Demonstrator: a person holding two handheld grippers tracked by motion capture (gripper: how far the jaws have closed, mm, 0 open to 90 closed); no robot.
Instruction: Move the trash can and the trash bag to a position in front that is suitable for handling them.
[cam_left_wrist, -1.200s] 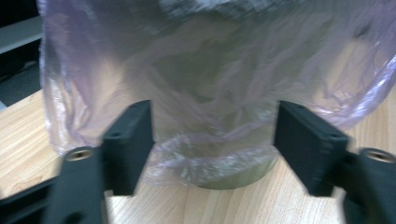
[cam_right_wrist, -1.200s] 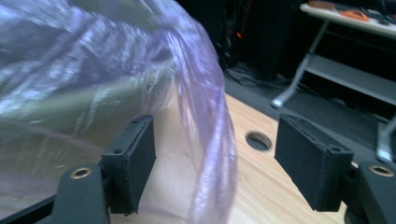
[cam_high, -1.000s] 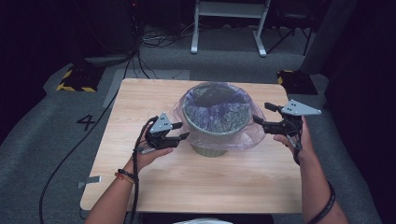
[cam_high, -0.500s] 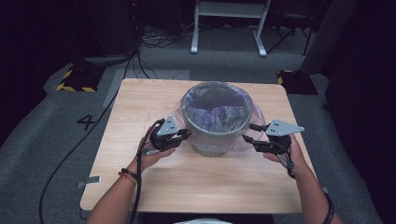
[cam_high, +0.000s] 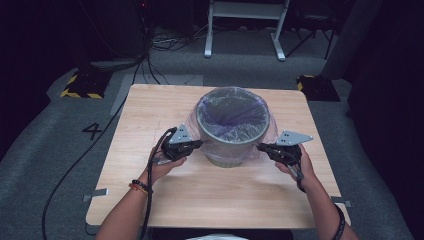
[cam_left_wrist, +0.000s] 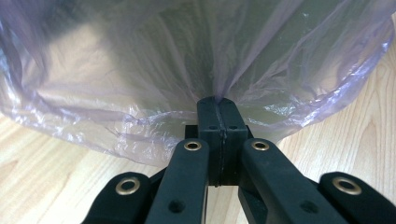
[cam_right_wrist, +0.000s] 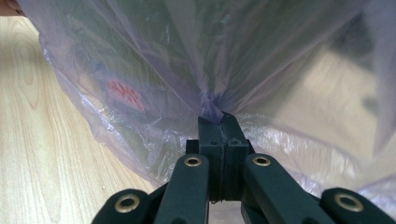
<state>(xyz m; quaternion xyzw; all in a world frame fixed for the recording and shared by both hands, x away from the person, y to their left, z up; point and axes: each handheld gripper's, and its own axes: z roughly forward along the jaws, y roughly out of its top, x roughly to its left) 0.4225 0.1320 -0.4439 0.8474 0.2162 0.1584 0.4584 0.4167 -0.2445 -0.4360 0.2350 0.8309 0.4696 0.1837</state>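
Grey bin (cam_high: 231, 145) stands mid-bench, lined with a thin purple bag (cam_high: 232, 107) whose loose skirt hangs over the rim and down the outside. Left tool (cam_high: 200, 144) has just been closing and now pinches the bag's film on the bin's left side. Right tool (cam_high: 260, 147), likewise just closed, pinches the film opposite. Wooden bench (cam_high: 150, 115) beneath.

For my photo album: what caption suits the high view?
Left gripper and right gripper pinch the plastic bag lining a bin.
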